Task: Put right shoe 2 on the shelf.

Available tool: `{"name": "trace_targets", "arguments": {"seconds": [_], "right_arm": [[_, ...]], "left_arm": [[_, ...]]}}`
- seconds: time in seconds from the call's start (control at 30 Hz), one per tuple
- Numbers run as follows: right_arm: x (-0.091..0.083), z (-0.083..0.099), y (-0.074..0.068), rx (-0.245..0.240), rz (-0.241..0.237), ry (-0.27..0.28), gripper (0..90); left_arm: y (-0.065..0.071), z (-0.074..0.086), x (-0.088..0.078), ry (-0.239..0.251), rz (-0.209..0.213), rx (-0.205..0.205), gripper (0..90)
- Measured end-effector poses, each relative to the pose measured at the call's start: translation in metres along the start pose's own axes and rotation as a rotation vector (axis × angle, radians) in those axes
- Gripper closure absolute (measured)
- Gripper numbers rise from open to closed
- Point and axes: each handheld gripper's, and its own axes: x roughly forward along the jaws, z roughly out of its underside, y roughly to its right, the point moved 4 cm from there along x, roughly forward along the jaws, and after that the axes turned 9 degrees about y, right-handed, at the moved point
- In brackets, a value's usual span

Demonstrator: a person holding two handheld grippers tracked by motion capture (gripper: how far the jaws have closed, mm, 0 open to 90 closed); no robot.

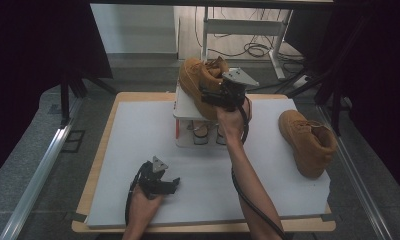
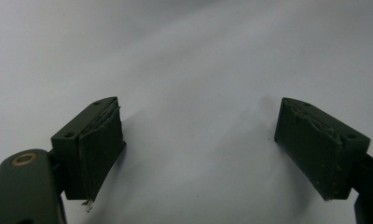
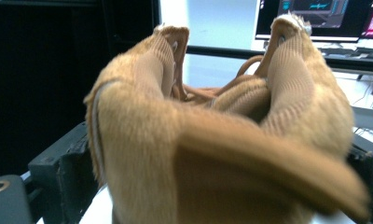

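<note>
Fingers on the right gripper stand wide apart, one on each side of the heel collar of a tan suede boot, and whether their pads press on the suede I cannot tell. Seen from the right gripper view, the boot sits between the two black fingers, its ribbed collar and pull tabs rising right in front of the camera. That boot rests on top of a small white rack at the far middle of the surface, and the rack has more footwear on its lower level. Over on the right, a second tan boot lies on the white surface, well apart from the rack. Down at the near edge, the left gripper rests low over the surface, held in the person's left hand. Its fingers are spread wide with nothing between them, just bare white surface beneath.
</note>
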Motion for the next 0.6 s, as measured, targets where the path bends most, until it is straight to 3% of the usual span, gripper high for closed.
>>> {"name": "trace_targets", "arguments": {"seconds": [0.43,0.6], "right_arm": [[-0.021,0.006,0.0,-0.014,-0.032,-0.043,4.8],[-0.031,0.012,-0.001,-0.018,-0.045,-0.081,15.0]], "left_arm": [[0.0,0.0,0.0,0.0,-0.001,0.002,15.1],[0.0,0.0,0.0,-0.002,-0.001,0.001,15.1]]}}
